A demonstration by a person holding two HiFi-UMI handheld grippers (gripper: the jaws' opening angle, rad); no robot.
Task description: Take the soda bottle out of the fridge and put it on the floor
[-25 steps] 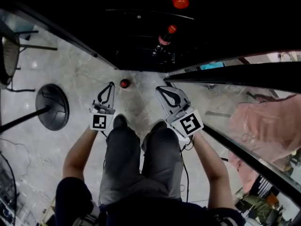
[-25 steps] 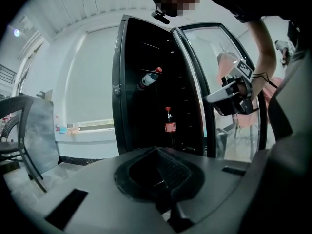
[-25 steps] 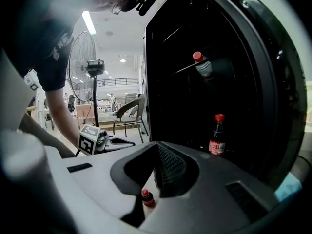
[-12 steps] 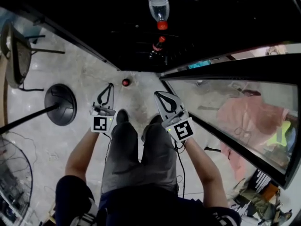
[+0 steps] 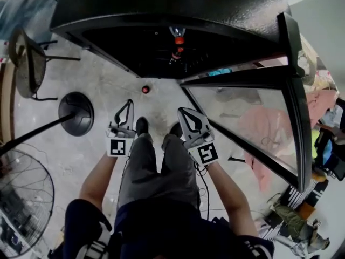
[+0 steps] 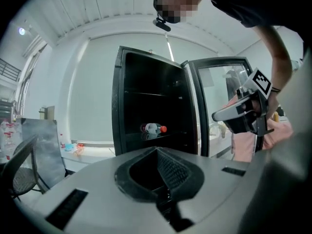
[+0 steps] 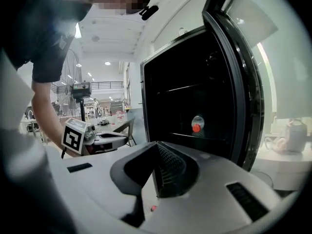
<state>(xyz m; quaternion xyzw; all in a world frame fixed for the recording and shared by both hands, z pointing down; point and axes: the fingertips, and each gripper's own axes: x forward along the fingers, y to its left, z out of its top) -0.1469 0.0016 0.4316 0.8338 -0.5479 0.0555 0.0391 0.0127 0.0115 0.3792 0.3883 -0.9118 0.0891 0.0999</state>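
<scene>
Head view: the camera has climbed. A second ago the fridge's dark mouth filled the top, and now the fridge [image 5: 161, 4] shows its whole black roof. Both claws have come up too: left gripper [image 5: 128, 102] and right gripper [image 5: 181, 111], jaws pressed together on each, nothing between them, level with the open glass door [image 5: 242, 117]. The soda bottle [image 5: 178, 33] lies on its shelf inside, red cap toward the opening, untouched. The reach looks about to start, and the jaws must part first.

Black fridge [image 5: 161, 7], red-capped soda bottle [image 6: 152, 128]
</scene>
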